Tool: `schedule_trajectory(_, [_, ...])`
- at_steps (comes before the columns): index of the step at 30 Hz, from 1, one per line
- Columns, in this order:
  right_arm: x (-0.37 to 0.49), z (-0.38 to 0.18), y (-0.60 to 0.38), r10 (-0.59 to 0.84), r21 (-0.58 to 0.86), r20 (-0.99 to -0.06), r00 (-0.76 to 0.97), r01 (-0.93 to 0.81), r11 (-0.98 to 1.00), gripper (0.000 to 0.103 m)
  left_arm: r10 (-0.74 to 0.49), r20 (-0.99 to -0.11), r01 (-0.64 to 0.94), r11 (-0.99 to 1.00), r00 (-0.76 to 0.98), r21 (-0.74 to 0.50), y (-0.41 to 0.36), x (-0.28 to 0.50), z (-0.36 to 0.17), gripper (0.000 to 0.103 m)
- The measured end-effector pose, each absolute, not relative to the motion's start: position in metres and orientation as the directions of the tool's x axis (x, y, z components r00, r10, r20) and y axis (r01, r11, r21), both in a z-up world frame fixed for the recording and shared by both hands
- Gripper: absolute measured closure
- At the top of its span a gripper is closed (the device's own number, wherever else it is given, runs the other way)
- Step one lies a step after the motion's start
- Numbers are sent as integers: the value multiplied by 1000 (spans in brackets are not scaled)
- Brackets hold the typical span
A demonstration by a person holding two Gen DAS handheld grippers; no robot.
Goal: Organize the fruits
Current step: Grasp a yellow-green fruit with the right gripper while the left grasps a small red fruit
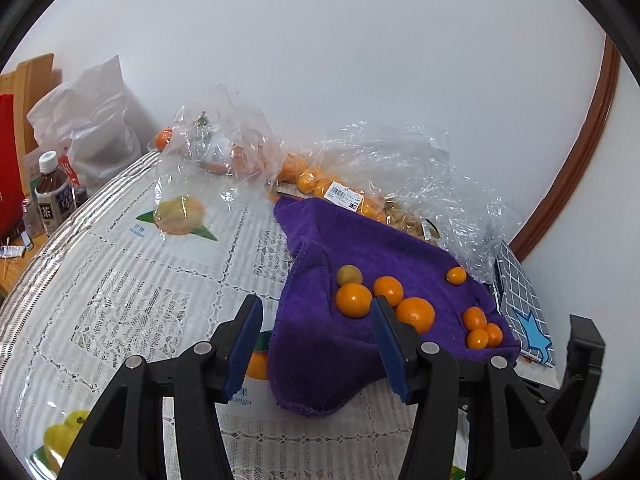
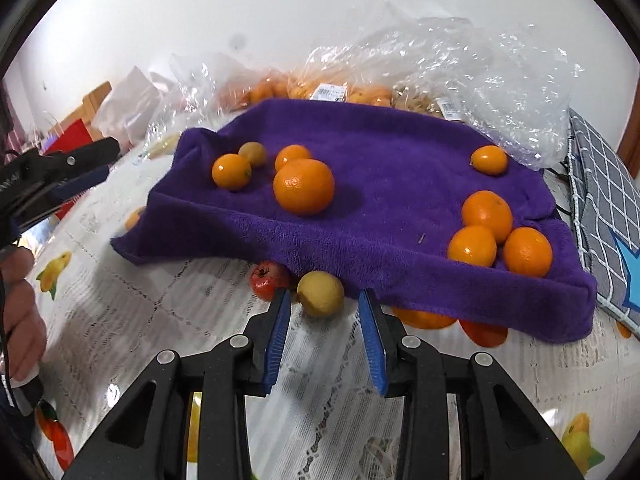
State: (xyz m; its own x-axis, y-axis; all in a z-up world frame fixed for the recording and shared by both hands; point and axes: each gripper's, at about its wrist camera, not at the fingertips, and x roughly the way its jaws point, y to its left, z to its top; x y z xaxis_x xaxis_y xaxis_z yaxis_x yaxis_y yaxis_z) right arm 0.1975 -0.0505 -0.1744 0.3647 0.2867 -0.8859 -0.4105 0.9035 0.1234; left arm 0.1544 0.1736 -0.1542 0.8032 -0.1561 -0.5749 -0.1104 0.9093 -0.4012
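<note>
A purple towel (image 1: 360, 248) (image 2: 380, 140) lies rumpled on the lace-covered table (image 1: 120, 280). On it rest a big orange (image 2: 304, 186) (image 1: 416, 314), smaller oranges beside it (image 2: 231, 171) and a cluster of three (image 2: 488, 212) near its right edge. At the towel's near hem sit a yellow fruit (image 2: 320, 294) and a red fruit (image 2: 269, 278). My right gripper (image 2: 325, 300) is open, its tips either side of the yellow fruit without pressing it. My left gripper (image 1: 316, 312) (image 2: 108, 160) is open and empty, over the towel's left part.
Clear plastic bags of oranges (image 1: 336, 188) (image 2: 360, 92) lie behind the towel. A grey checked cloth (image 1: 520, 292) (image 2: 604, 200) is at the right, a tea bottle (image 1: 52, 192) and a white bag (image 1: 88, 120) at the far left. More oranges (image 2: 424, 318) peek from under the towel hem.
</note>
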Motion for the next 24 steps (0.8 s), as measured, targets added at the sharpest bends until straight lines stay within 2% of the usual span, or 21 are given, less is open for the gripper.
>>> schedule_trajectory(1, [199,-177,-48,284,119,-888,361,-416,902,68,-157,-575,-108,911,803,-399,173,154,-154,50])
schedule_trajectory(3, [204,-183,-45,268,112,-900,344,-412,904,76,-154,-578,-101,917,802,-385,170,155,-155,50])
schedule_trajectory(10, [198,-171,-72,304,166,-862,407,-341,926,76,-169,-570,-61,931,804,-361,159,153,-156,50])
schedule_trajectory(16, [182,-159,-112,238,93,-844,481,-307,947,76,-243,-567,68,948,787,-312,127,143,-158,51])
schedule_trajectory(20, [175,-157,-152,254,151,-843,474,-245,958,76,-250,-605,140,964,756,-225,94,140,-162,51])
schedule_trajectory(24, [173,-156,-172,231,146,-844,484,-207,967,76,-270,-655,136,959,705,-249,79,145,-170,51])
